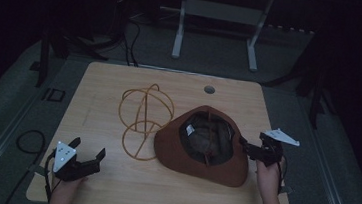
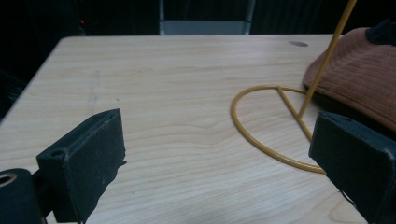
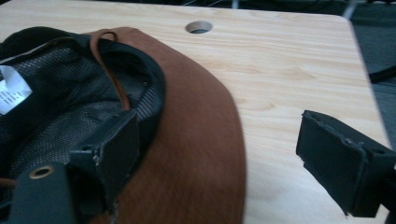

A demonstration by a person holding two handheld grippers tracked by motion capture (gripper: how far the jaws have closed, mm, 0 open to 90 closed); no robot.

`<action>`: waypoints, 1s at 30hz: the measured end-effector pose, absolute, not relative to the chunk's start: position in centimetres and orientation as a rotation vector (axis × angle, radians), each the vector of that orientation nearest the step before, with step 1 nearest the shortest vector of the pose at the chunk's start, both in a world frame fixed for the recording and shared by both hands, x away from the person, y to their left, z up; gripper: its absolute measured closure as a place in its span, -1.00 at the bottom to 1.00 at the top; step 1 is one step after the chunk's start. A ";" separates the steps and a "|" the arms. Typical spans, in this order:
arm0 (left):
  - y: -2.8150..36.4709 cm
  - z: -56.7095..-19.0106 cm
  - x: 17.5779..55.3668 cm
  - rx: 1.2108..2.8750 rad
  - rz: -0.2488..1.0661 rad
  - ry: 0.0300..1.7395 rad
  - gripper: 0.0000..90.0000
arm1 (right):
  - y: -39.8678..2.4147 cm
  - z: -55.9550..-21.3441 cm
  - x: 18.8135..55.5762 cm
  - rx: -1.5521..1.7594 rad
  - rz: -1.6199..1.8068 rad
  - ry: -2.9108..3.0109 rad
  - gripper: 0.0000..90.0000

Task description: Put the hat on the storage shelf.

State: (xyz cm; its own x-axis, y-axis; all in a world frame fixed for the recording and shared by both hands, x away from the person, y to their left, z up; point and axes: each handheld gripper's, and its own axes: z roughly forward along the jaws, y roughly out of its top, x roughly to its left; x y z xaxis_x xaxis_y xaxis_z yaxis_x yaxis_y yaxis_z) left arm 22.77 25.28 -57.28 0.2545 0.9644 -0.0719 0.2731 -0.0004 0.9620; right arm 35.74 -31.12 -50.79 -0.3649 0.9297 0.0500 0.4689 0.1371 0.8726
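**Evidently a hat about to meet its stand**

Evidently the work in hand is getting the brown hat (image 1: pixel 204 147) onto the yellow wire stand (image 1: pixel 143 121), and the layout supports that reading. The hat lies upside down on the wooden table (image 1: pixel 111 180), crown down and opening up, so its dark mesh lining and white label face the high camera. That leaves the brim's edge free to be pinched. Its left edge lies over the stand's round base ring, while the stand's wire dome rises just beside it to the left.

The right gripper (image 1: pixel 249 150) sits at the hat's right brim with its jaws spread. In the right gripper view one jaw lies over the lining inside the opening and the other hangs out over bare wood, so the brim (image 3: pixel 196 154) runs between them, not yet clamped. This looks like the line-up for a grip that would let the hat be lifted and turned over.

The left gripper (image 1: pixel 88 154) rests near the table's front left corner, released and holding nothing, well apart from the hat. Its own view looks across the wood to the stand's base ring (image 2: pixel 261 135). Probably it waits there to steady the light stand.
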 end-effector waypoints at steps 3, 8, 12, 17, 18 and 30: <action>25.2 -57.3 22.8 1.502 0.841 1.223 -0.91 | -30.4 -50.6 36.5 1.320 1.144 1.927 -0.71; 25.1 -57.4 22.9 1.511 0.848 1.231 -0.91 | -29.1 -50.7 38.0 1.327 1.144 1.986 -0.71; 25.1 -57.4 22.9 1.513 0.864 1.235 -0.91 | -28.0 -50.8 39.1 1.356 1.142 2.020 -0.70; 25.4 -57.4 22.8 1.498 0.879 1.291 -0.90 | -26.3 -50.8 40.3 1.361 1.114 2.046 -0.72; 25.4 -57.4 22.8 1.499 0.879 1.295 -0.89 | -26.1 -50.8 40.5 1.353 1.109 2.058 -0.72; 25.4 -57.4 22.9 1.516 0.886 1.332 -0.89 | -24.0 -52.6 43.2 1.382 0.893 2.147 -0.68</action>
